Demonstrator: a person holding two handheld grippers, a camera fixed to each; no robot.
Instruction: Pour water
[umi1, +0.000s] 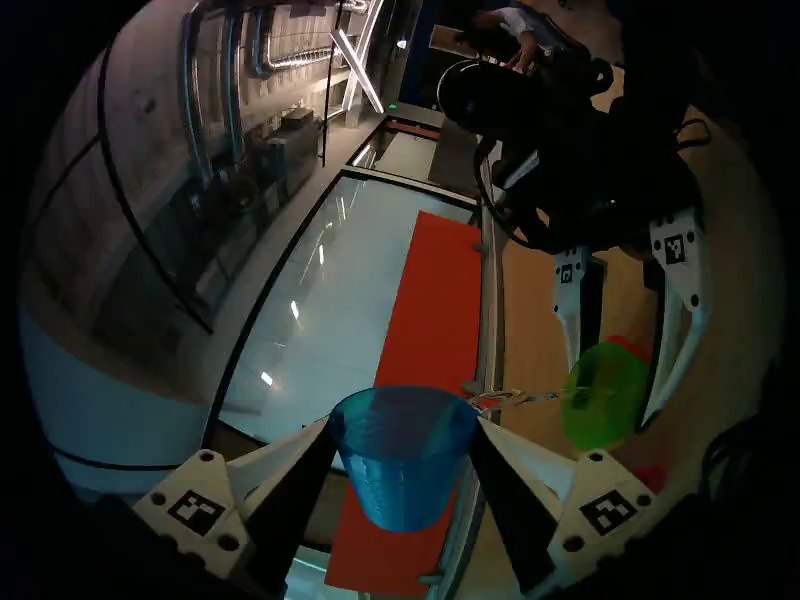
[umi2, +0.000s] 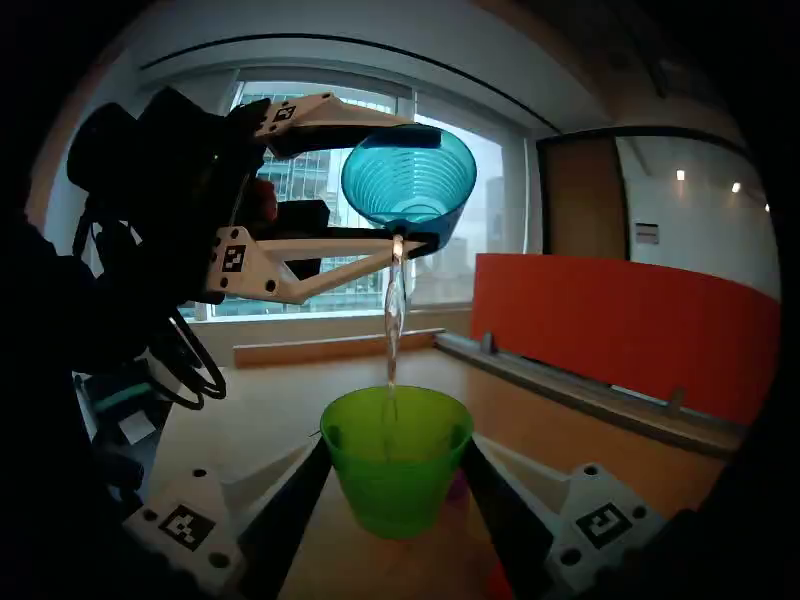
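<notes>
Nearest us in the right gripper view, our right hand-held gripper (umi2: 397, 440) is closed on both sides of the upright green plastic cup (umi2: 397, 478) over the wooden desk (umi2: 560, 425), and a thin stream of water (umi2: 393, 310) falls into it. Higher and farther off, our left hand-held gripper (umi2: 415, 185) clamps the steeply tipped blue ribbed cup (umi2: 408, 170), with a little water at its lip. We judge the pour well under way and the blue cup nearly empty; how full the green cup is we cannot tell.
</notes>
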